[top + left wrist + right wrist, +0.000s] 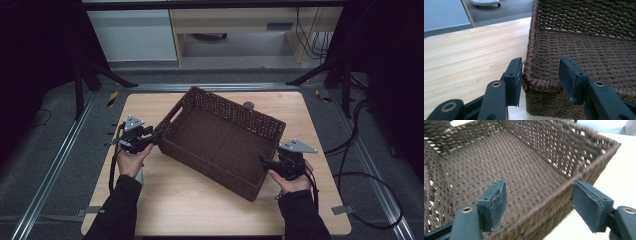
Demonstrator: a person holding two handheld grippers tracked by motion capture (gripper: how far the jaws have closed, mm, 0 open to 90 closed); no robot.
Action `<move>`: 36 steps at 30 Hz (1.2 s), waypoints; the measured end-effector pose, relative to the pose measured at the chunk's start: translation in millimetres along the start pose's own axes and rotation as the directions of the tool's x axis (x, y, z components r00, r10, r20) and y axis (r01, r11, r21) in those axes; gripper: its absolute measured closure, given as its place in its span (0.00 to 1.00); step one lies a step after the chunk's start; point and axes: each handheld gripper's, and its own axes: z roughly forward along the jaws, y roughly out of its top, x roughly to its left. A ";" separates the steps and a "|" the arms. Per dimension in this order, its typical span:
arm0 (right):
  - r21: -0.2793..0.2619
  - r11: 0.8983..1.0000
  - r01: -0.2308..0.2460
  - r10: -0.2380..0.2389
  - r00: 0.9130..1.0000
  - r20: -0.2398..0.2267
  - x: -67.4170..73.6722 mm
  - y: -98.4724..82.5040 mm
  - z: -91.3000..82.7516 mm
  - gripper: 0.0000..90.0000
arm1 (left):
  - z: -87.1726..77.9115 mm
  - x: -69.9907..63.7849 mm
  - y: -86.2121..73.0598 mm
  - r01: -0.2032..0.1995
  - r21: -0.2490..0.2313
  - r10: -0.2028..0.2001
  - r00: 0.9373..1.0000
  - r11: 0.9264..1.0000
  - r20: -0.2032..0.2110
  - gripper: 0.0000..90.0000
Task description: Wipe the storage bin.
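Basket: a dark brown woven basket [220, 142] lies skewed on the pale wooden bench [190, 200], open side up and with nothing in it; it is the landmark for all that follows.
Left claw: the left claw [156, 135] sits at the basket's left corner, by the end with the handle slot. Its jaws straddle the rim; one pad is touching or almost touching the outer weave, the other stands off inside, so no grip yet.
Right claw: the right claw [263, 161] is at the basket's near right wall, jaws wide, one inside and one outside, neither pressing.
Step in hand: by my reading, taking hold of the basket at two opposite points in order to lift or shift it.
Doing it well: seat each rim deep between the pads before closing; close both together so the basket does not swivel; pinch the stiff braided edge, not the loose weave below it; keep both hands level once it lifts.
Risk: the left hold is on a rounded corner and could slide off.
High view adds: the basket's skew on the bench and a small grey disc [248, 105] just behind its far wall.
Left claw view adds: the gap between the inner pad [570, 75] and the rim.
Right claw view adds: the see-through far wall and how far the pads [495, 202] stand apart.
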 end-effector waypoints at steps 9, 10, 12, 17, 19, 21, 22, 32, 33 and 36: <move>0.019 1.000 -0.001 0.000 0.999 0.035 -8.1 -1.8 9.2 0.47 | -1.9 -1.7 -1.3 -0.031 0.025 0.031 0.999 0.999 -0.011 0.61; 0.030 1.000 0.004 -0.005 0.999 0.040 -8.6 -2.2 11.8 0.47 | -1.2 -1.7 -2.3 -0.025 0.024 0.025 1.000 0.999 0.002 0.63; 0.022 1.000 0.002 -0.002 0.999 0.040 -9.6 -2.0 12.6 0.46 | -3.0 -4.1 -3.1 -0.029 0.025 0.029 1.000 0.999 0.008 0.69; -0.019 1.000 0.001 -0.001 1.000 0.023 -12.8 0.3 0.0 0.36 | -14.3 -11.6 -8.8 -0.034 0.028 0.034 0.999 0.999 0.020 0.70; -0.018 1.000 -0.008 0.008 1.000 0.010 -13.8 1.2 -4.6 0.34 | -19.9 -15.1 -11.5 -0.046 0.029 0.046 0.999 0.998 0.017 0.70; -0.009 1.000 -0.012 0.012 1.000 -0.001 -14.2 0.3 -7.4 0.35 | -26.7 -21.6 -15.3 -0.054 0.030 0.053 0.998 0.998 0.026 0.70; 0.008 1.000 -0.007 0.007 1.000 -0.005 -13.8 -0.7 -7.4 0.37 | -28.8 -23.5 -16.3 -0.060 0.031 0.059 0.998 0.998 0.026 0.70; 0.083 0.996 0.024 -0.027 0.999 0.028 -15.8 -5.1 2.1 0.68 | -42.0 -31.2 -13.8 -0.073 -0.025 0.073 0.997 0.997 0.018 0.72; 0.084 0.996 0.030 -0.033 0.999 0.037 -15.5 -4.4 2.8 0.69 | -40.3 -30.7 -12.9 -0.076 -0.023 0.077 0.997 0.997 0.008 0.73; 0.080 0.996 0.047 -0.050 0.998 0.036 -18.2 -2.4 6.5 0.70 | -35.3 -26.5 -12.1 -0.072 -0.013 0.072 0.997 0.997 -0.004 0.74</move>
